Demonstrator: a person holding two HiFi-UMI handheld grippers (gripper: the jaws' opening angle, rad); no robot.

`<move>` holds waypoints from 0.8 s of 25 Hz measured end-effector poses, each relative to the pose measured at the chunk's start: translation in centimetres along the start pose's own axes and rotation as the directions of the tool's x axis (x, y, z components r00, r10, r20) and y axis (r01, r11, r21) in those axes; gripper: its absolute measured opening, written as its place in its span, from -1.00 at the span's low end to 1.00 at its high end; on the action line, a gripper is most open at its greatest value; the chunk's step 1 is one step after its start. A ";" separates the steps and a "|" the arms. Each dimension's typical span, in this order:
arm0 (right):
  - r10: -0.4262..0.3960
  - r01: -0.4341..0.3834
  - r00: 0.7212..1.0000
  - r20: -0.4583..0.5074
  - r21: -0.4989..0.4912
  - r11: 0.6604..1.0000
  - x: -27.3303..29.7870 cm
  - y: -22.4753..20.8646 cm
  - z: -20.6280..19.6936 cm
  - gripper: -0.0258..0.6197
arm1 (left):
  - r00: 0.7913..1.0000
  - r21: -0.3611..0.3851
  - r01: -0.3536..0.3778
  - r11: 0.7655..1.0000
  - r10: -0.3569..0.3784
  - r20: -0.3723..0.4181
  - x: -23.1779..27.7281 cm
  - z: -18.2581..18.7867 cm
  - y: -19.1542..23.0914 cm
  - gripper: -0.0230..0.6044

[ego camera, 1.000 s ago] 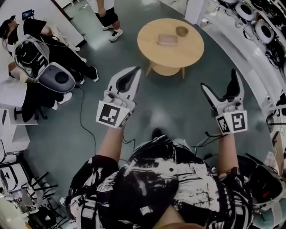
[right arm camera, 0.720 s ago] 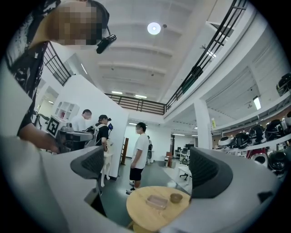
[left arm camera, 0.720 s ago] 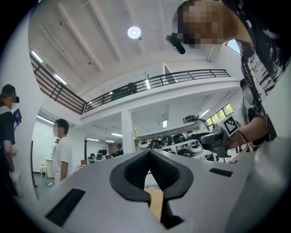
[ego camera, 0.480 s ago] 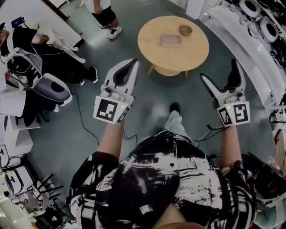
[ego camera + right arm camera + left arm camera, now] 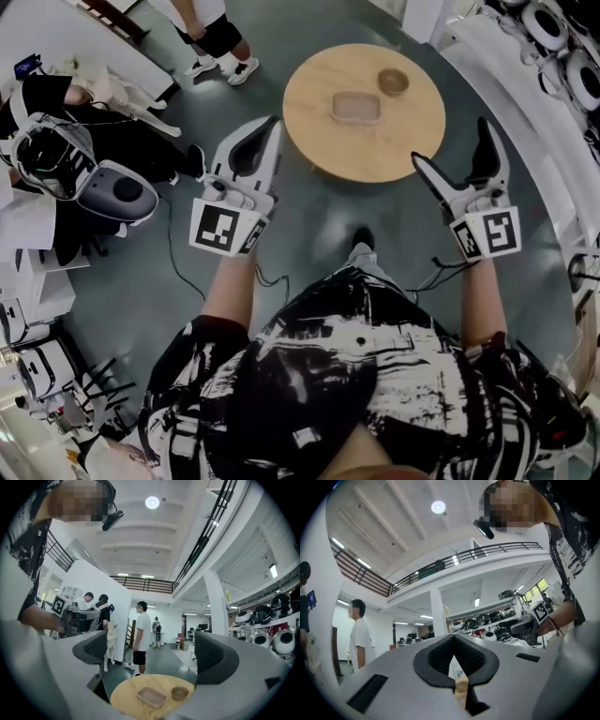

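My left gripper (image 5: 272, 125) is held out over the floor, shut with nothing between its pads (image 5: 453, 639). My right gripper (image 5: 450, 148) stands open and holds nothing, its jaws wide apart in the right gripper view (image 5: 149, 654). Ahead of both stands a round wooden table (image 5: 319, 103) with a shallow rectangular tray (image 5: 355, 107) and a small brown bowl (image 5: 393, 82) on it. In the right gripper view the table (image 5: 126, 697), tray (image 5: 152, 697) and bowl (image 5: 179, 693) lie low between the jaws. The left gripper's tip is near the table's left edge.
A person (image 5: 208, 28) stands beyond the table at top left. Another person sits at left with a round grey device (image 5: 117, 190). A cable (image 5: 174, 253) trails on the floor. White shelving with helmets (image 5: 553, 56) curves along the right side.
I have stepped forward: the table has drawn closer and now lies just ahead of both grippers. Neither gripper has changed its opening.
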State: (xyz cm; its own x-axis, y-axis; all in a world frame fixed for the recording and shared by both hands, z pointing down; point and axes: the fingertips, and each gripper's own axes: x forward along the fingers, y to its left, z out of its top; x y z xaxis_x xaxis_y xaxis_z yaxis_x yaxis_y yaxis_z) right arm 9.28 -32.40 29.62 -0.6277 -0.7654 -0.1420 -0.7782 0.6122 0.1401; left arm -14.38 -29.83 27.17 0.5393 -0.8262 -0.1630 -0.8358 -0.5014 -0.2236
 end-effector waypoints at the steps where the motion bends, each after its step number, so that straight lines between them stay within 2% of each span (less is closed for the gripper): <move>1: 0.008 -0.008 1.000 -0.005 0.004 1.000 0.9 -1.4 -0.5 0.85 | 1.000 0.002 -0.004 1.000 0.004 0.000 1.7 -0.2 0.3 -0.93; 6: 0.062 -0.061 0.998 -0.027 0.027 0.998 5.3 -7.6 -3.0 0.85 | 0.999 0.009 -0.039 0.999 0.039 -0.005 9.1 -1.1 1.6 -0.93; 9: 0.091 -0.090 0.995 -0.034 0.044 0.995 7.3 -9.7 -4.4 0.85 | 0.998 0.012 -0.060 0.998 0.060 -0.019 11.5 -1.6 2.1 -0.93; 14: 0.113 -0.110 0.993 -0.038 0.073 0.991 10.2 -11.1 -6.5 0.84 | 0.996 0.029 -0.079 0.996 0.080 -0.049 13.2 -2.7 3.7 -0.93; 20: 0.103 -0.097 0.993 -0.058 0.087 0.991 12.7 -11.6 -7.8 0.84 | 0.997 0.033 -0.066 0.997 0.067 -0.042 14.8 -2.5 5.5 -0.93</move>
State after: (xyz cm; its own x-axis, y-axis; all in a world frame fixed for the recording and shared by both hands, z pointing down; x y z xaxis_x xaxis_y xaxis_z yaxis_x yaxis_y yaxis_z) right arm 10.43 -50.76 33.78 -0.7019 -0.7089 -0.0695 -0.7123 0.6987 0.0675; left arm -11.27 -45.45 25.96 0.4770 -0.8681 -0.1372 -0.8656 -0.4371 -0.2441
